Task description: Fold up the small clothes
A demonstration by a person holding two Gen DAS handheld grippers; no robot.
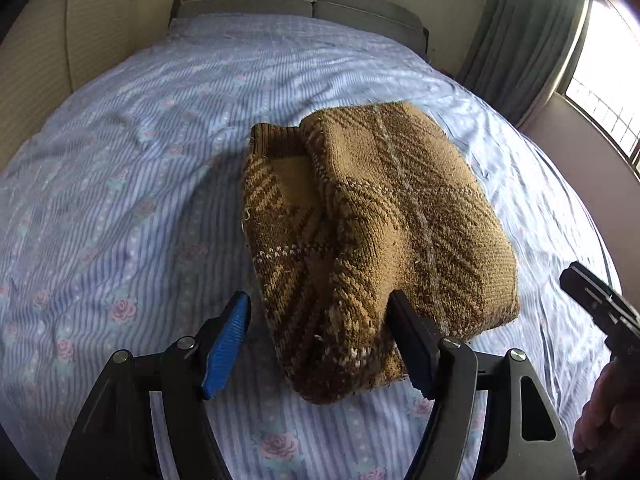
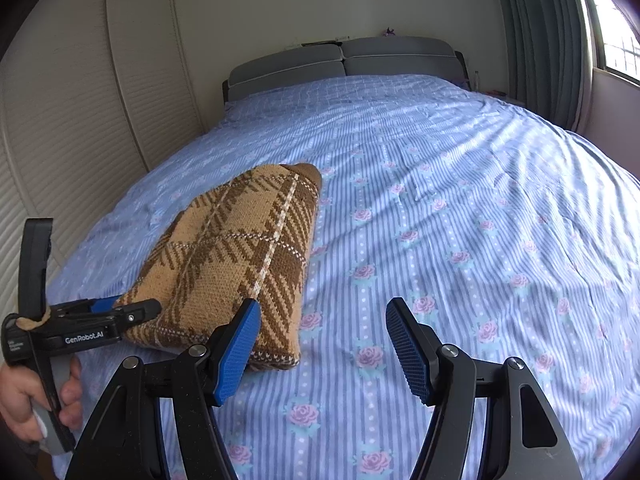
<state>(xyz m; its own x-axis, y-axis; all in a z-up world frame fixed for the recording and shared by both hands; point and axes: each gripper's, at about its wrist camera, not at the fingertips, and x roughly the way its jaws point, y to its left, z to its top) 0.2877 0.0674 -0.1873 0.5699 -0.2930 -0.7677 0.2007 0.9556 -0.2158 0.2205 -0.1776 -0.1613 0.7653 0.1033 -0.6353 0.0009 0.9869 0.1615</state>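
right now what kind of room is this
Most likely a bedroom in a home. A wide bed with a striped, rose-print sheet fills the view, a padded grey headboard stands at its far end, and a curtained window is on the right. A folded brown plaid knit lies on the bed.

the folded sweater (image 1: 384, 232) at twelve o'clock is showing coarse, nubby brown knit; the bedsheet (image 1: 120, 200) is looking like thin, matt, creased cloth; the finger pads (image 2: 238, 348) are showing ribbed blue rubbery plastic on matt black arms.

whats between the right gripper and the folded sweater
Nothing but bare bedsheet. In the right wrist view the open right gripper hovers beside the sweater, its left finger overlapping the sweater's near corner.
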